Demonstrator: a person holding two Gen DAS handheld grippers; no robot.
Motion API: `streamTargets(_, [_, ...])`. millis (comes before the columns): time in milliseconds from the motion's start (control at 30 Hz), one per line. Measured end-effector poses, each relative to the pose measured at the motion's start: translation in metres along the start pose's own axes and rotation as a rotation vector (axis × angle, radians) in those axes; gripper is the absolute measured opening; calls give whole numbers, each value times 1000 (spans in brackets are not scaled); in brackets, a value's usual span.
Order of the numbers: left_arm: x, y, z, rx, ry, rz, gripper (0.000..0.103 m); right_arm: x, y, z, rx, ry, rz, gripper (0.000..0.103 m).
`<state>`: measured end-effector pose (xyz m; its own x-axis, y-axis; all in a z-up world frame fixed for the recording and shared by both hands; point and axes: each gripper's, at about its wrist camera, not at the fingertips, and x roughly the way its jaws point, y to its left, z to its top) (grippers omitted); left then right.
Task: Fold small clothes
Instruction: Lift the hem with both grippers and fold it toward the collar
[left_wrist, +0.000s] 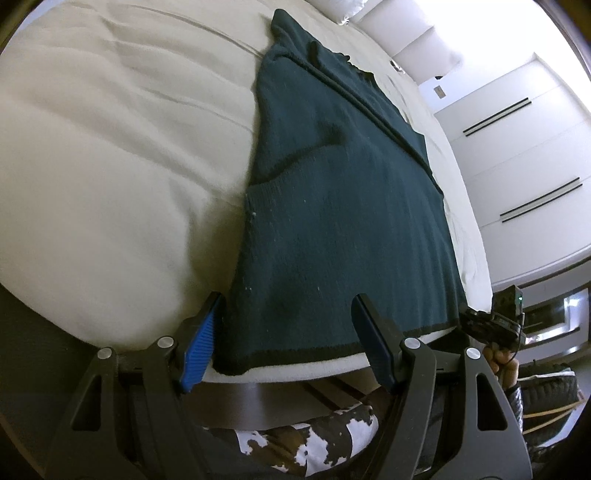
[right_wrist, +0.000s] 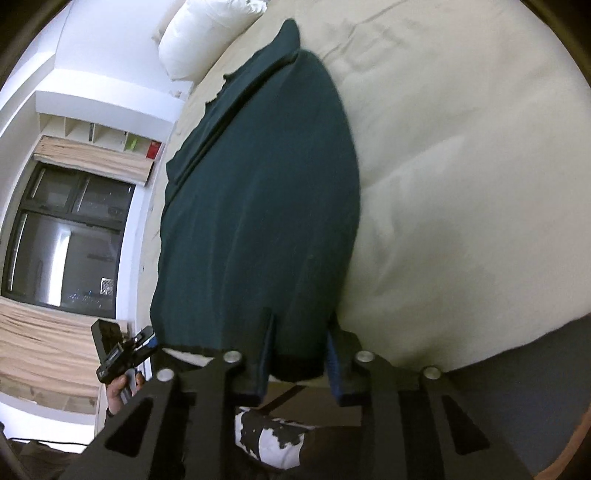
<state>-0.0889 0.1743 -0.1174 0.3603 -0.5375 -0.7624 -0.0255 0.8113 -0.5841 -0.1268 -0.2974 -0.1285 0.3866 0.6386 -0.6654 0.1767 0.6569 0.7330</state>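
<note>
A bedroom with white walls, a dark window (right_wrist: 70, 236) and a wide bed (left_wrist: 110, 166) under a cream cover set the scene. A dark green knitted sweater (left_wrist: 332, 221) lay flat and lengthwise on the bed, its dark-trimmed hem (left_wrist: 295, 356) at the near edge of the mattress and its far end reaching toward a white pillow (right_wrist: 199, 37). One long side of the garment appeared folded inward, leaving a raised ridge along it.

The left tongs (left_wrist: 288, 328) stood spread at the hem's left corner, blue-padded fingers (left_wrist: 199, 347) on either side of the fabric without closing on it. The right tongs (right_wrist: 301, 350) straddled the hem's opposite corner, with cloth bunched between the fingers; whether they were pinching it could not be told from the blurred right wrist view. Each camera caught the other gripper at the frame's edge, held in the person's hand (right_wrist: 120, 391).

White wardrobe doors (left_wrist: 517, 155) stood beyond the bed, and open shelves (right_wrist: 96, 136) were mounted above the window.
</note>
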Motion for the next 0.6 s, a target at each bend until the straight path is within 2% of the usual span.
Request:
streamTargets(167, [-1, 6, -1, -38, 8, -28, 69, -8, -18, 1, 107, -30, 97, 21])
streamTargets(300, [-3, 13, -1, -75, 10, -57, 69, -24, -45, 1, 292, -113, 243, 22])
streamTargets(367, [-3, 15, -2, -80, 16, -64, 69, -32, -50, 3, 319, -142, 275, 30])
streamTargets(533, [1, 15, -5, -77, 49, -76, 69, -16, -45, 7, 359, -74, 314, 40])
streamTargets(600, [2, 14, -6, -77, 54, -78, 69, -7, -40, 7, 361, -42, 306, 41])
